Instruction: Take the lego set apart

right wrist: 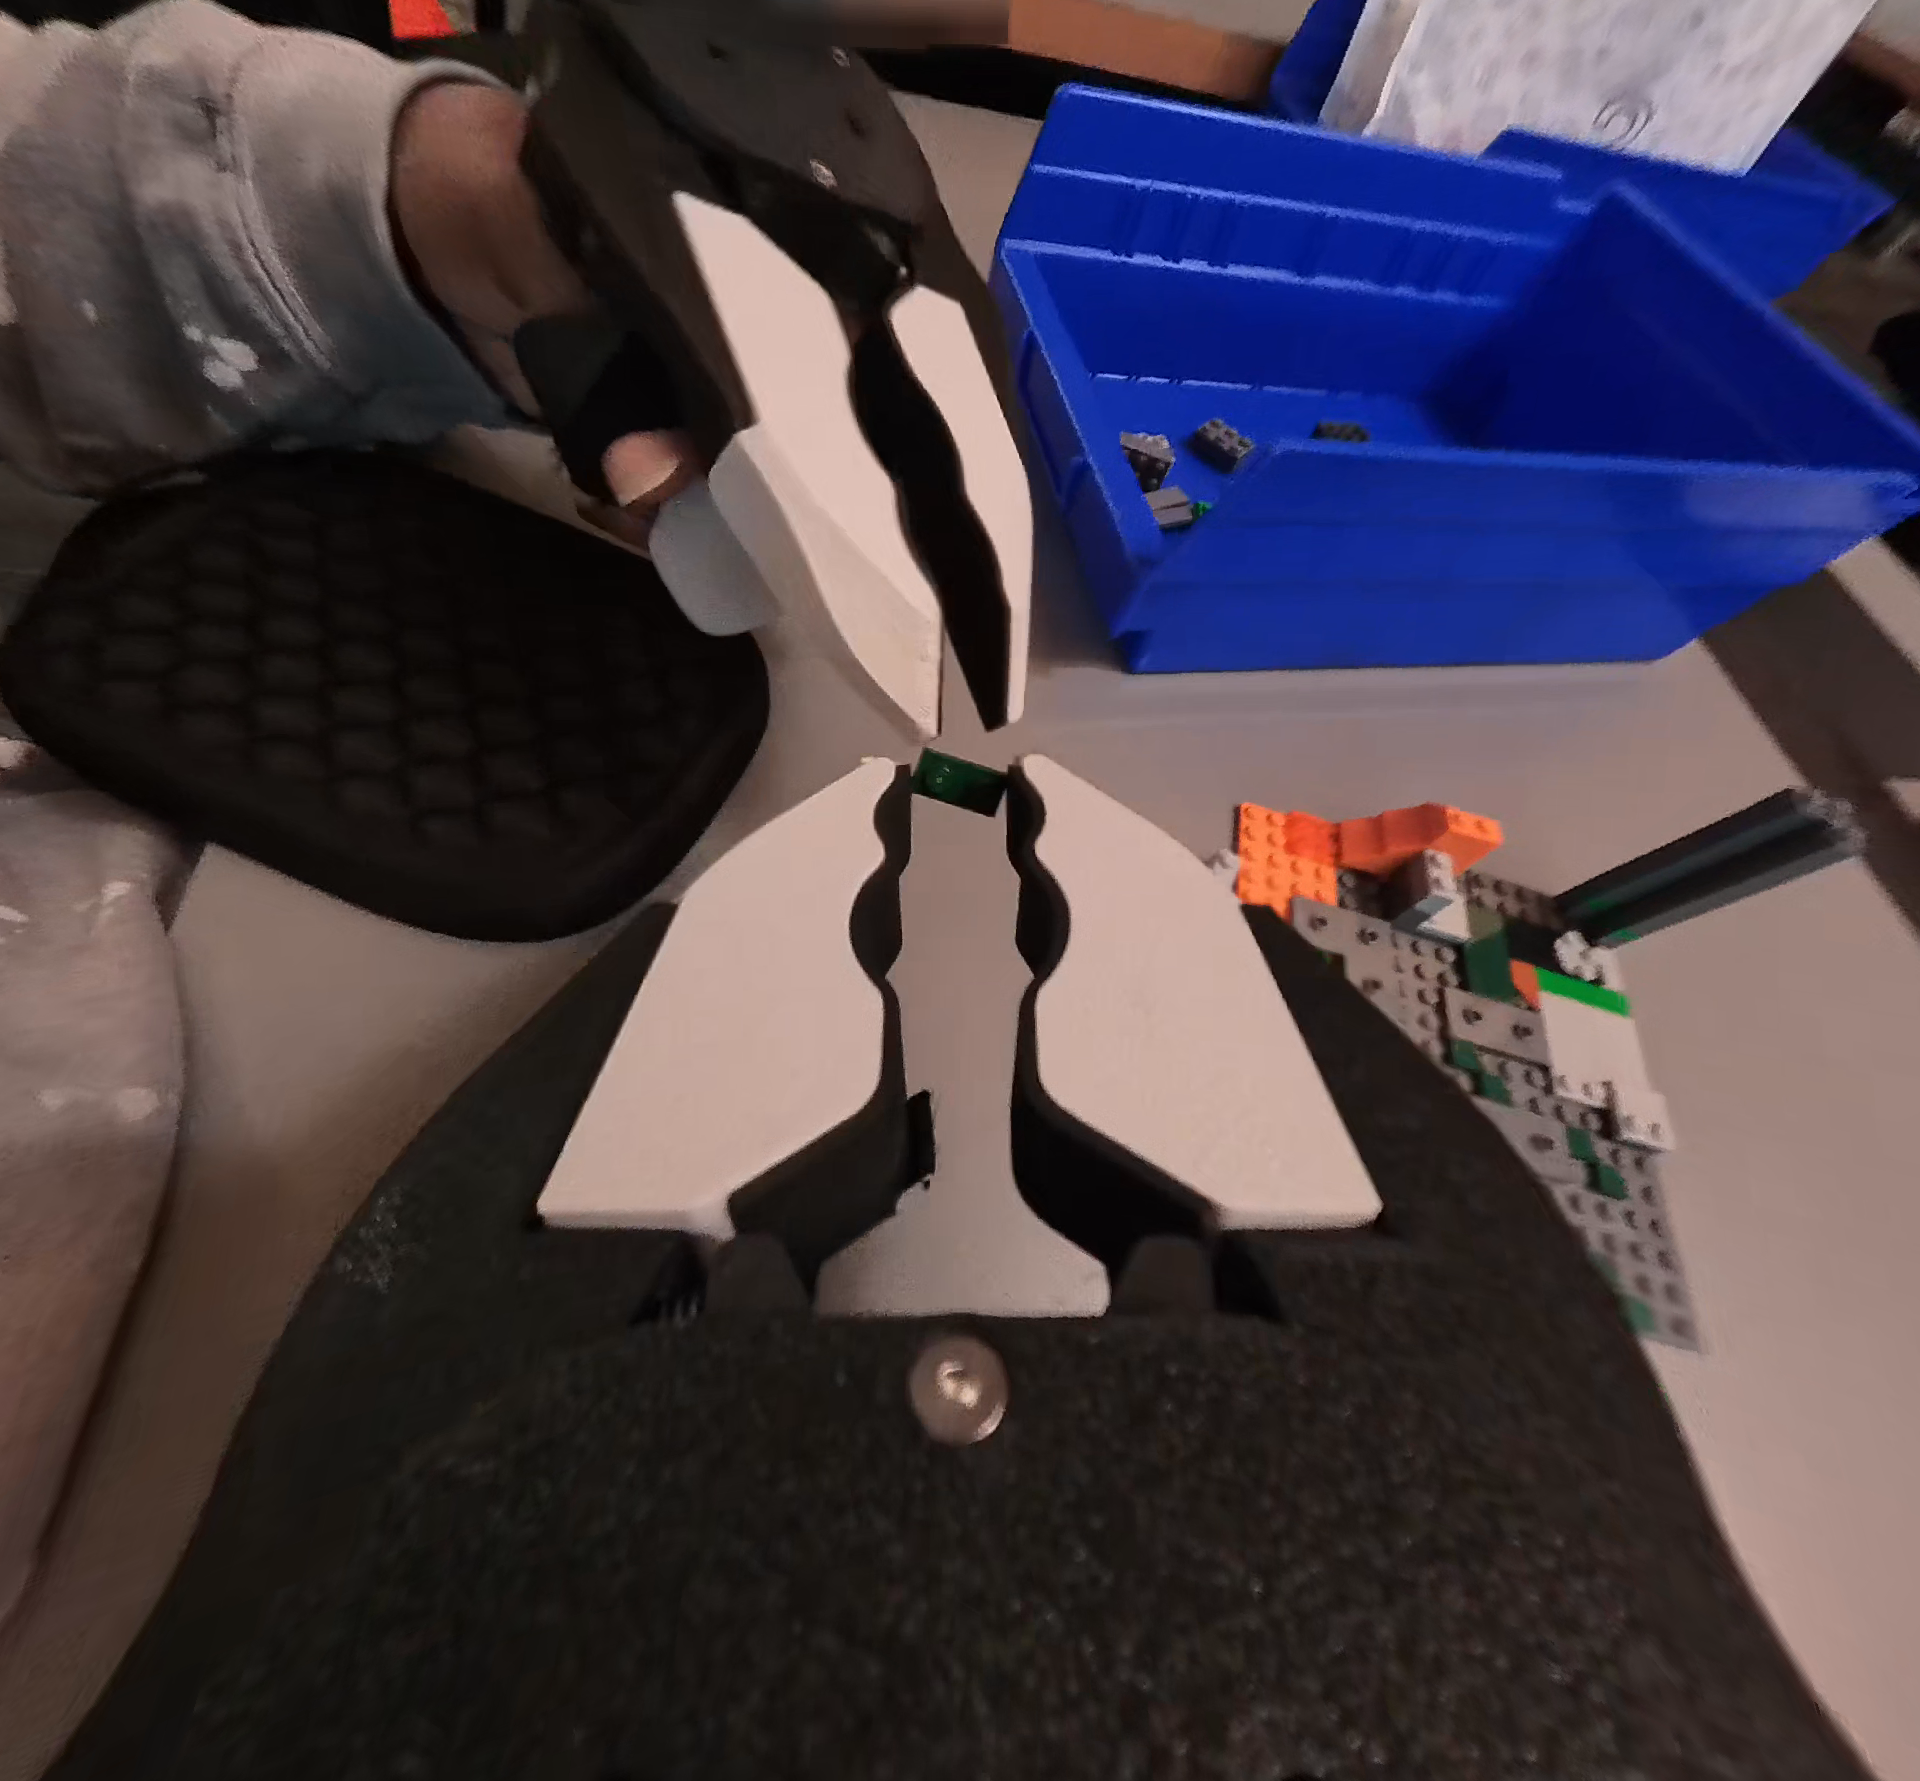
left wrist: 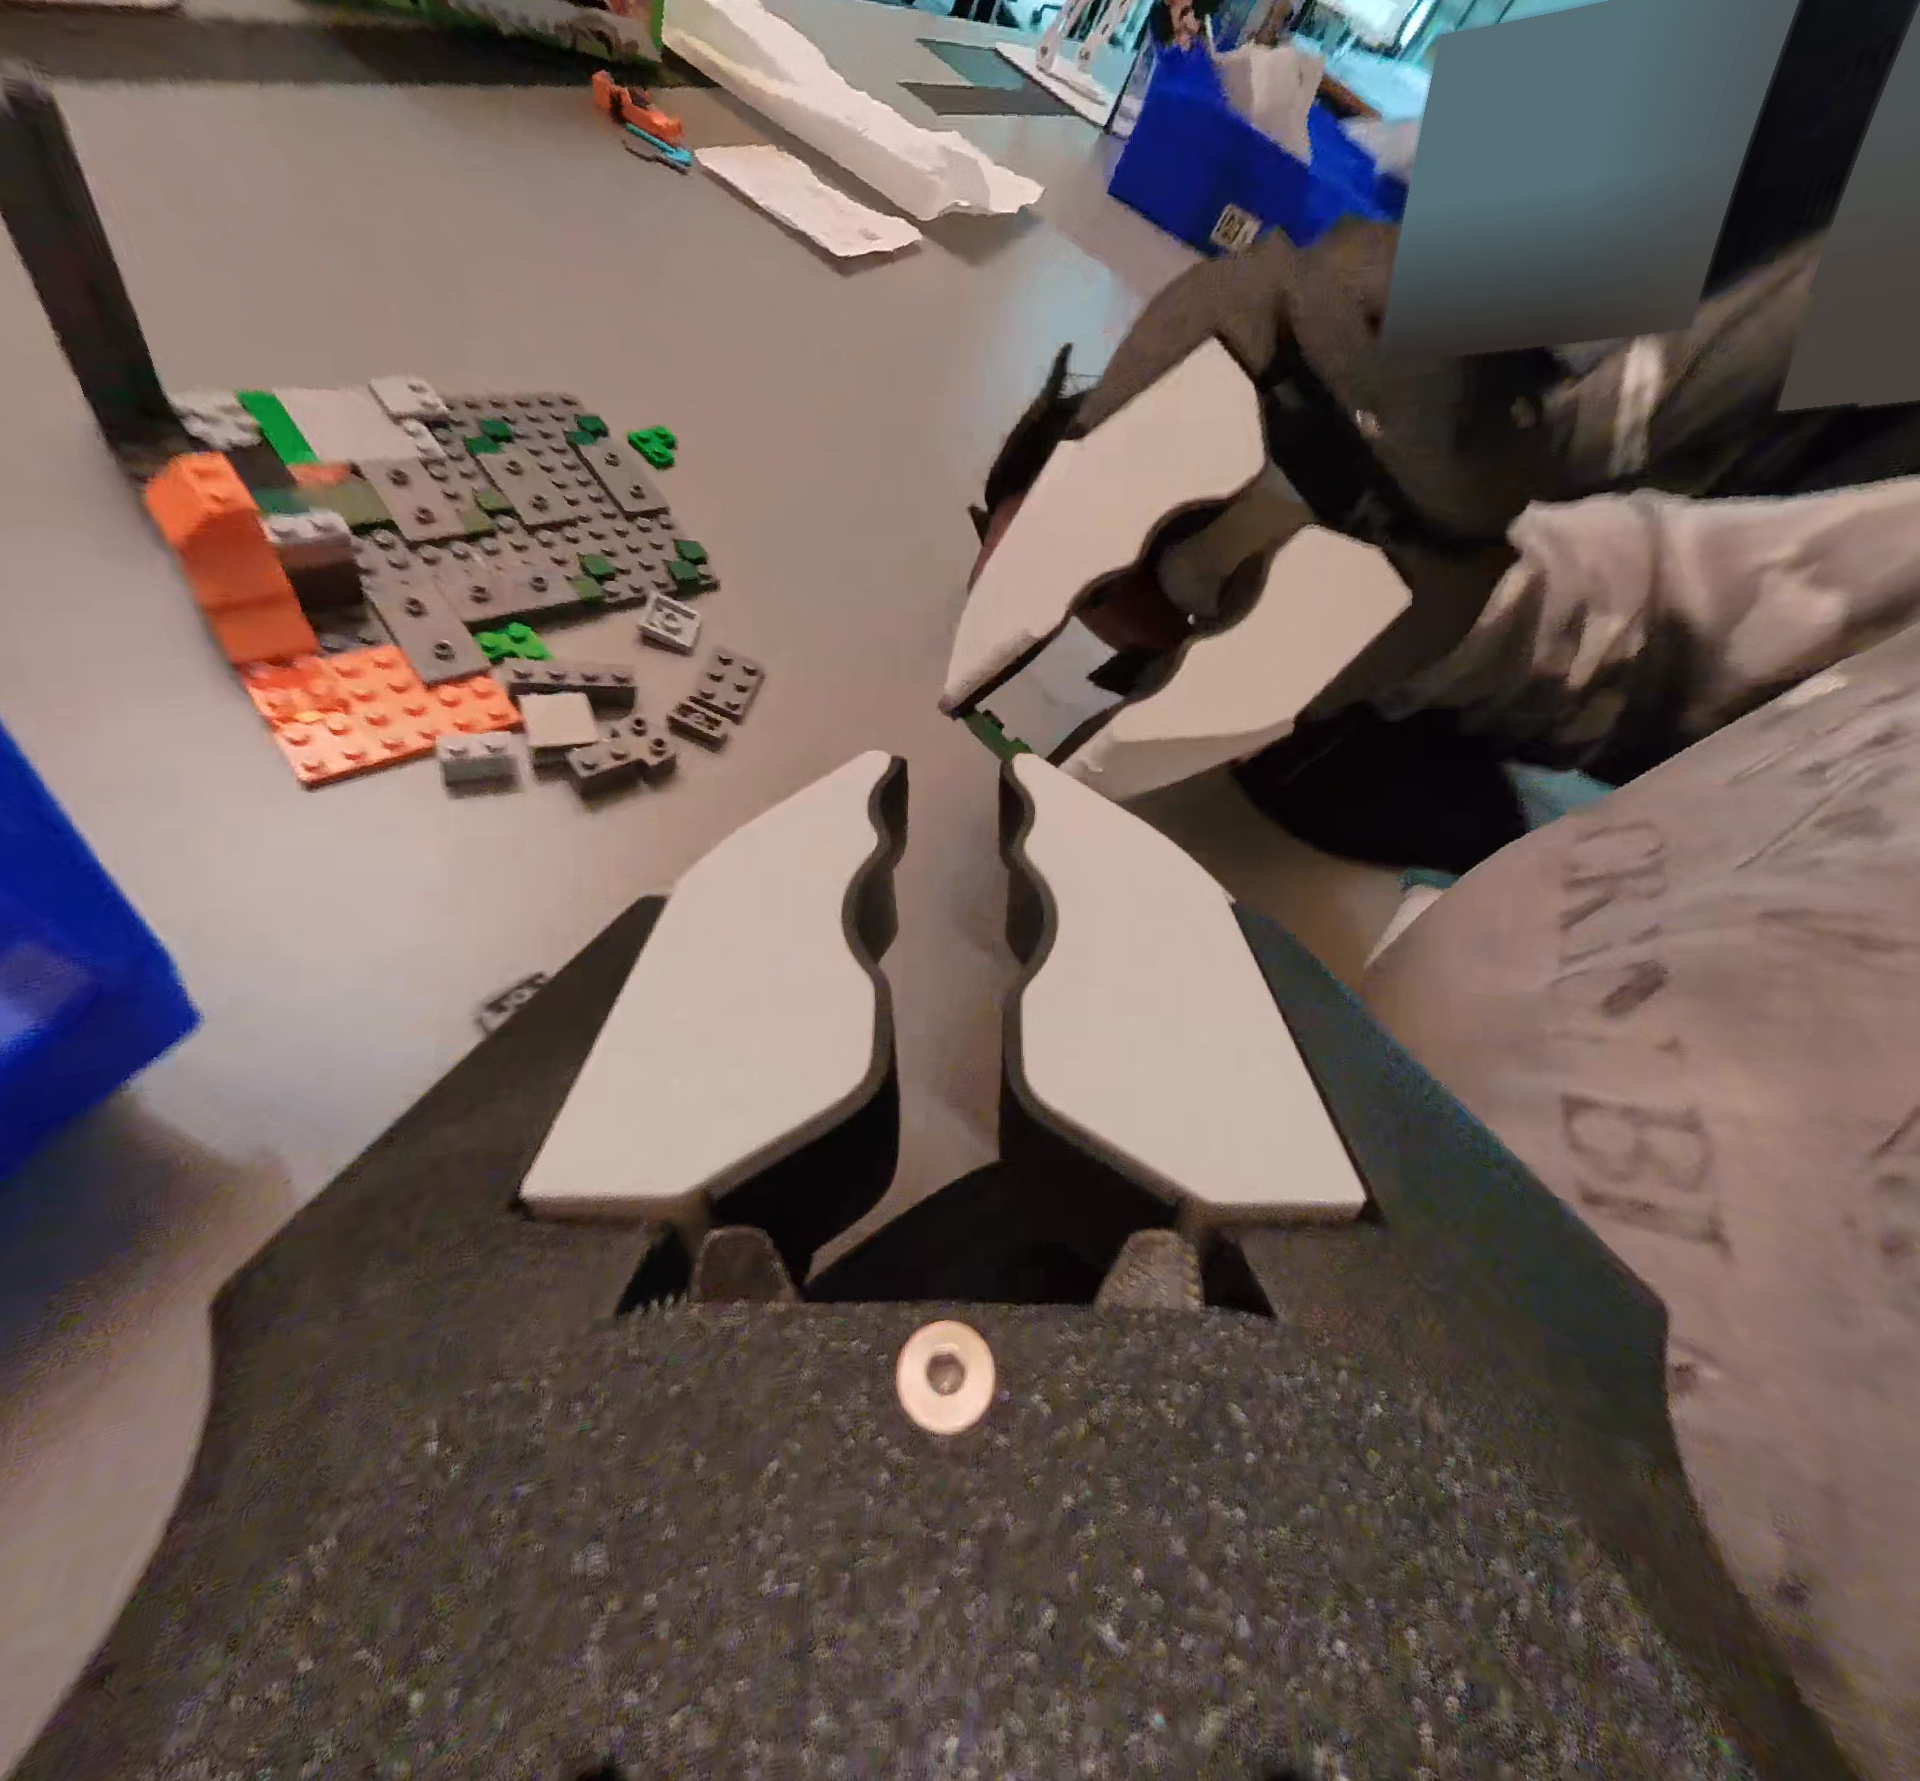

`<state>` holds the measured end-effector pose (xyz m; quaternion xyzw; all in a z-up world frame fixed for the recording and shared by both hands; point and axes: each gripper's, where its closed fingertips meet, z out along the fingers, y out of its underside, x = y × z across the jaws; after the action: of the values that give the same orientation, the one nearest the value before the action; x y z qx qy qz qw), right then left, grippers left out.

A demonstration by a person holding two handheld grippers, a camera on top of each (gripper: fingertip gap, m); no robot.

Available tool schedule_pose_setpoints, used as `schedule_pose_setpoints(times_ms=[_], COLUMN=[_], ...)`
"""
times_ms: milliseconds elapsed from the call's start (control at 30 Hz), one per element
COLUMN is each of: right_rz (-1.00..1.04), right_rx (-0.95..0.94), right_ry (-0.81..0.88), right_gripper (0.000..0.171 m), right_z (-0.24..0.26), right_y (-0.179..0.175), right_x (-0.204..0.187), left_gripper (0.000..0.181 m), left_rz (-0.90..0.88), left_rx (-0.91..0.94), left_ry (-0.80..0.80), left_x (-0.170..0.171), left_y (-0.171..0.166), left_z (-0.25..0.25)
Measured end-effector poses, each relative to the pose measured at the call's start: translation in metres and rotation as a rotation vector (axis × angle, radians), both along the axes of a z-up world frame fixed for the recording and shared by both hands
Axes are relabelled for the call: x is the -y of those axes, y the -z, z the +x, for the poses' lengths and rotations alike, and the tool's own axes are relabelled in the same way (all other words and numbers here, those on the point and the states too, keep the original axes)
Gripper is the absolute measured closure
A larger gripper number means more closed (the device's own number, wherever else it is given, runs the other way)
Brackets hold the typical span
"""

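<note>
- My right gripper (right wrist: 958, 775) has its fingers closed part-way on a small dark green lego piece (right wrist: 956, 784), pinched at the very tips and held in the air above the desk (right wrist: 1195, 723).
- My left gripper (left wrist: 954, 770) is narrowly parted and has nothing between its fingers; in the right wrist view its tips hang just above the green piece, nearly touching it.
- The rest of the lego set (left wrist: 436, 536) lies on the desk, well to the side, with loose grey bricks (left wrist: 644, 703) beside it.
- A blue bin (right wrist: 1455, 526) with a few bricks in it stands further back.
- My worry: the tip-only hold is thin, so a nudge from the left fingers could twist the piece out.
- If it drops here, I judge it could bounce off the desk edge toward the black chair seat (right wrist: 395, 692).
</note>
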<state>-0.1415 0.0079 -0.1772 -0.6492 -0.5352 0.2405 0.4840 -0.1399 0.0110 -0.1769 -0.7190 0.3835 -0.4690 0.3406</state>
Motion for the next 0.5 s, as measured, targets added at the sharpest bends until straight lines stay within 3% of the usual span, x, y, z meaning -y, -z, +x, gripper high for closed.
schedule_pose_setpoints(times_ms=[167, 500], right_rz=[0.118, 0.248], right_rx=[0.066, 0.144], right_ry=[-0.003, 0.033], right_gripper=[0.154, 0.154], right_z=[-0.001, 0.0], right_y=[0.002, 0.004], right_x=[0.002, -0.005], left_gripper=[0.167, 0.173], left_rz=[-0.233, -0.303], left_rx=[0.135, 0.128], left_ry=[-0.003, 0.015], left_x=[-0.002, 0.005], left_y=[-0.006, 0.003], left_z=[0.003, 0.012])
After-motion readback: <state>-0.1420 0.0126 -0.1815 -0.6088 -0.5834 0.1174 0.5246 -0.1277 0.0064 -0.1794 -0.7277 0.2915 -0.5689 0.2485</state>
